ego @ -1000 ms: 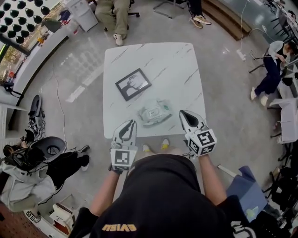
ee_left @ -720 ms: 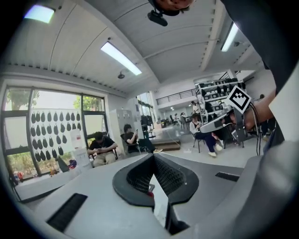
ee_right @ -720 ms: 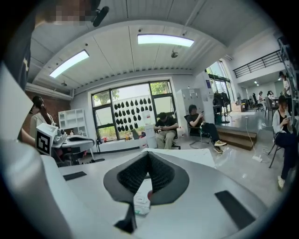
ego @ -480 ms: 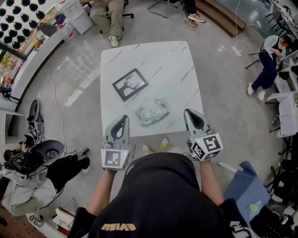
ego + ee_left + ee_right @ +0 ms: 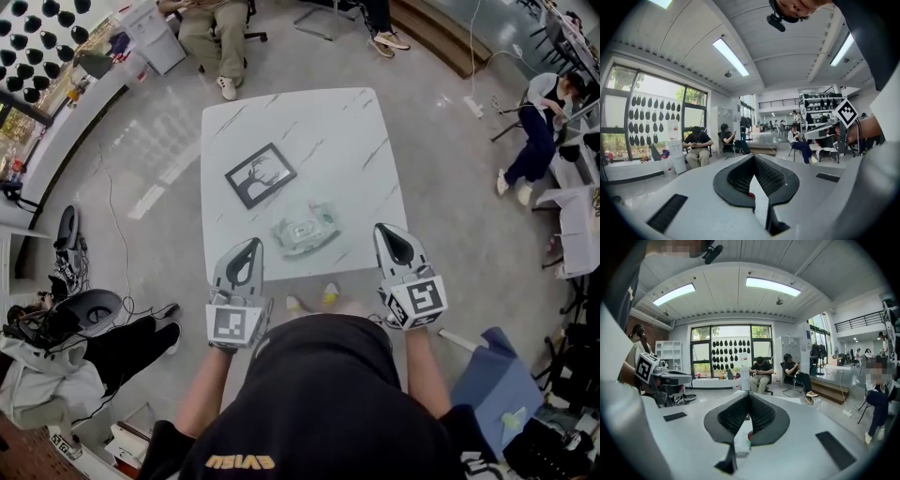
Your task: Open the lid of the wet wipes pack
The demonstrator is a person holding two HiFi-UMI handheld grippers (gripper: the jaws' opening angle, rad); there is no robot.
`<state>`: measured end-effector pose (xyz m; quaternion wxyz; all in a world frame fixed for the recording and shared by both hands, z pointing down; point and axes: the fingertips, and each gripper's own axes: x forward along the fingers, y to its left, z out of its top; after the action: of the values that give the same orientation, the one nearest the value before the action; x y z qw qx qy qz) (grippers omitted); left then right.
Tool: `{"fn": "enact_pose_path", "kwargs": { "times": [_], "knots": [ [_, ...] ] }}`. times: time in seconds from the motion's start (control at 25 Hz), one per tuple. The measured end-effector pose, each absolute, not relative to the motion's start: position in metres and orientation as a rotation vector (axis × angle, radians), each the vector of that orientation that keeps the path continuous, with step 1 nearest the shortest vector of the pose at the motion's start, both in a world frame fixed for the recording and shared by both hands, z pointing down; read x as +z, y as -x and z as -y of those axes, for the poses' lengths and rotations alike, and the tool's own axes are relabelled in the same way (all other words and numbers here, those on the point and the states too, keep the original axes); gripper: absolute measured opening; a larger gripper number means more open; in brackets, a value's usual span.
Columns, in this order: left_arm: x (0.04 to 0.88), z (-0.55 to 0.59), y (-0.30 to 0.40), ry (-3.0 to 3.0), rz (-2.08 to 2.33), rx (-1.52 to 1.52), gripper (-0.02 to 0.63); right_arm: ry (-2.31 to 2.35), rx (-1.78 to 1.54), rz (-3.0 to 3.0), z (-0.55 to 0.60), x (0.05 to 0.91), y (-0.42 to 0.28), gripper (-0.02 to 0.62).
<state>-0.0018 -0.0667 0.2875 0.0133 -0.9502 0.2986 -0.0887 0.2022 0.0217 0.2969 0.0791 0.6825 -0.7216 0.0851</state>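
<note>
The wet wipes pack (image 5: 306, 230), clear plastic with a white lid on top, lies flat near the front edge of the white marble table (image 5: 309, 131). My left gripper (image 5: 250, 244) hangs shut and empty at the table's front left, apart from the pack. At the front right my right gripper (image 5: 385, 229) is also shut with nothing in it. In the left gripper view the gripper (image 5: 753, 157) points out across the room with its pads together. In the right gripper view the gripper (image 5: 748, 395) is shut, and a bit of the white-and-green pack (image 5: 742, 444) shows below the jaws.
A black picture frame (image 5: 261, 173) lies on the table behind and left of the pack. A seated person (image 5: 217, 28) is beyond the far edge. A chair and bags (image 5: 75, 314) crowd the floor at left, and a blue seat (image 5: 497, 380) stands at right.
Both grippers have drawn back from the table's front edge and risen toward my body. The left jaws have come fully together. The pack has not moved.
</note>
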Motion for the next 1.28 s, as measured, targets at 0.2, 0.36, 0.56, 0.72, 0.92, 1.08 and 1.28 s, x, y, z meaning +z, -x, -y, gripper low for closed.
{"fn": "enact_pose_path", "kwargs": {
  "times": [0.2,0.36,0.56,0.72,0.92,1.08,1.28],
  "knots": [
    [0.287,0.067,0.005,2.965,-0.940,-0.274,0.017,-2.047,0.229,2.154,-0.020,0.291,-0.206,0.002],
    [0.293,0.073,0.009,2.963,-0.973,-0.283,0.017,-2.088,0.273,2.181,-0.017,0.288,-0.212,0.002],
    [0.291,0.073,0.007,2.967,-0.980,-0.282,0.017,-2.069,0.235,2.166,-0.017,0.285,-0.211,0.002],
    [0.283,0.073,0.004,2.967,-0.973,-0.258,0.017,-2.060,0.227,2.168,-0.015,0.286,-0.208,0.002],
    [0.280,0.072,-0.001,2.970,-0.957,-0.247,0.017,-2.055,0.227,2.164,-0.014,0.287,-0.210,0.002],
    [0.282,0.071,-0.001,2.973,-0.953,-0.261,0.017,-2.046,0.216,2.160,-0.015,0.286,-0.210,0.002],
    [0.281,0.069,-0.004,2.981,-0.949,-0.254,0.017,-2.034,0.204,2.157,-0.016,0.284,-0.209,0.002]
  ]
}}
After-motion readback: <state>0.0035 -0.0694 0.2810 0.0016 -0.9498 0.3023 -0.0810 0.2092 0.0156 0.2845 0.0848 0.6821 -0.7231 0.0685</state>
